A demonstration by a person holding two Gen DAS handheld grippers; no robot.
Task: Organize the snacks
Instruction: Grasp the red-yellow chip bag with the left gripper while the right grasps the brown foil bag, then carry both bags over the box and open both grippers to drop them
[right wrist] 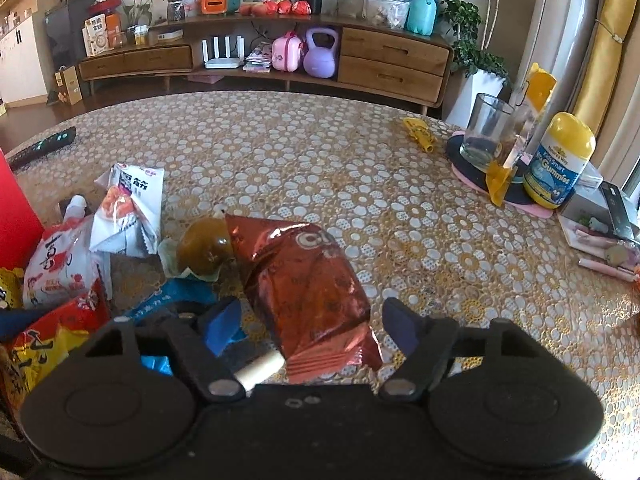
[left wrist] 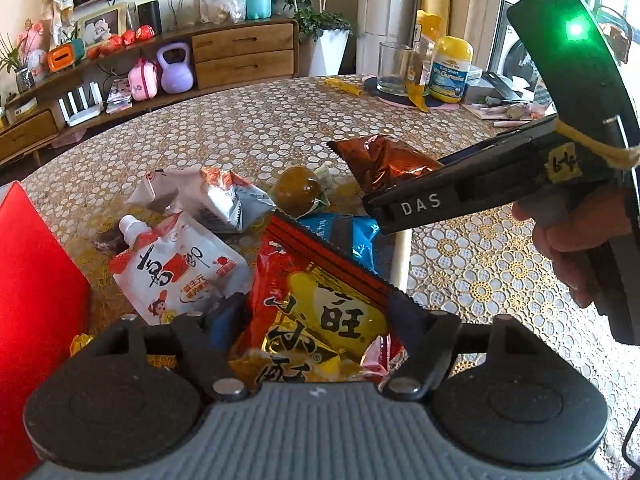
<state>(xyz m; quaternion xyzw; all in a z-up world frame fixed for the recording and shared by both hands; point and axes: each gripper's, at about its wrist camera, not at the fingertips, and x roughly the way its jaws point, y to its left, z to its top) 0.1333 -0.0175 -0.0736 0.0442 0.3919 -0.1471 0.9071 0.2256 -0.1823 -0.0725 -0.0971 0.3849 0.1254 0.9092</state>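
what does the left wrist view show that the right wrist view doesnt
Only the left wrist view: the person's hand holding the right gripper from outside, green light lit.
Only the right wrist view: a remote control at the table's far left edge.
Both: the copper foil snack bag, red and yellow snack bag, white spouted pouch, glass, gummies bottle.

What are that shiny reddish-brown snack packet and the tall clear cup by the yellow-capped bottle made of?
The reddish-brown snack packet looks like metallised plastic foil: glossy, crinkled, with bright glints and a crimped end seal. The clear cup seems to be glass, transparent with a thick base, though clear plastic is possible.
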